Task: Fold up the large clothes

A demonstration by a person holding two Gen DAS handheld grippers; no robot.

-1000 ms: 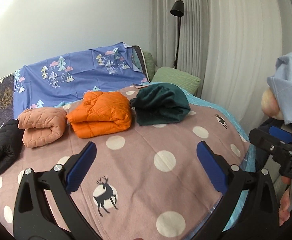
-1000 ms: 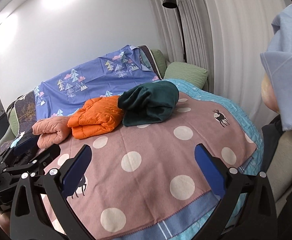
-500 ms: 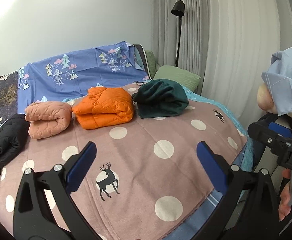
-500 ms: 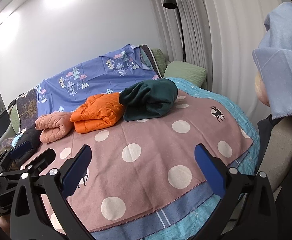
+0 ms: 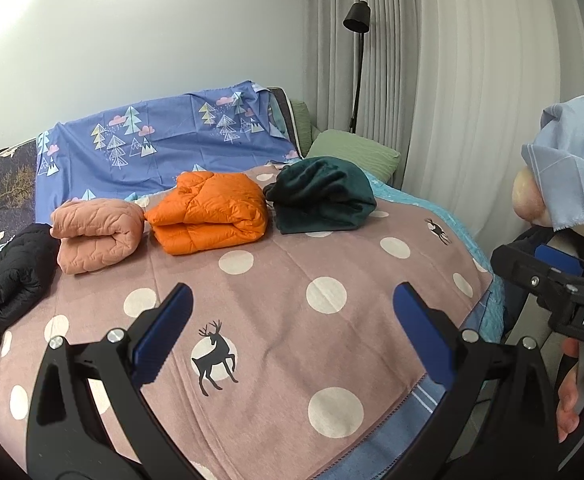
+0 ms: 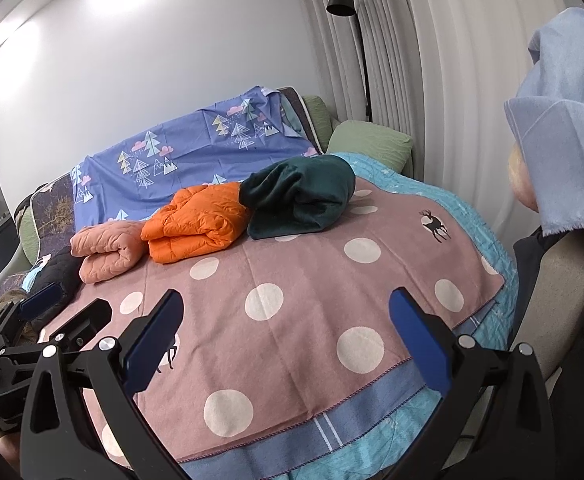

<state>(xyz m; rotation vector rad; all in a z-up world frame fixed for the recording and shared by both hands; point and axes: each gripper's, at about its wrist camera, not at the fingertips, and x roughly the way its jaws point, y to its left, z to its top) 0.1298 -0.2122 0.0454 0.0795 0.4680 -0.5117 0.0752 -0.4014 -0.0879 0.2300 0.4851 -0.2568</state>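
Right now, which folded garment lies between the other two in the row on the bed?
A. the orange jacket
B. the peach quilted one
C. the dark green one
A: the orange jacket lies between the peach quilted one and the dark green one.

Black claw [image 5: 292, 332], blue pads [image 5: 163, 332], silver screws
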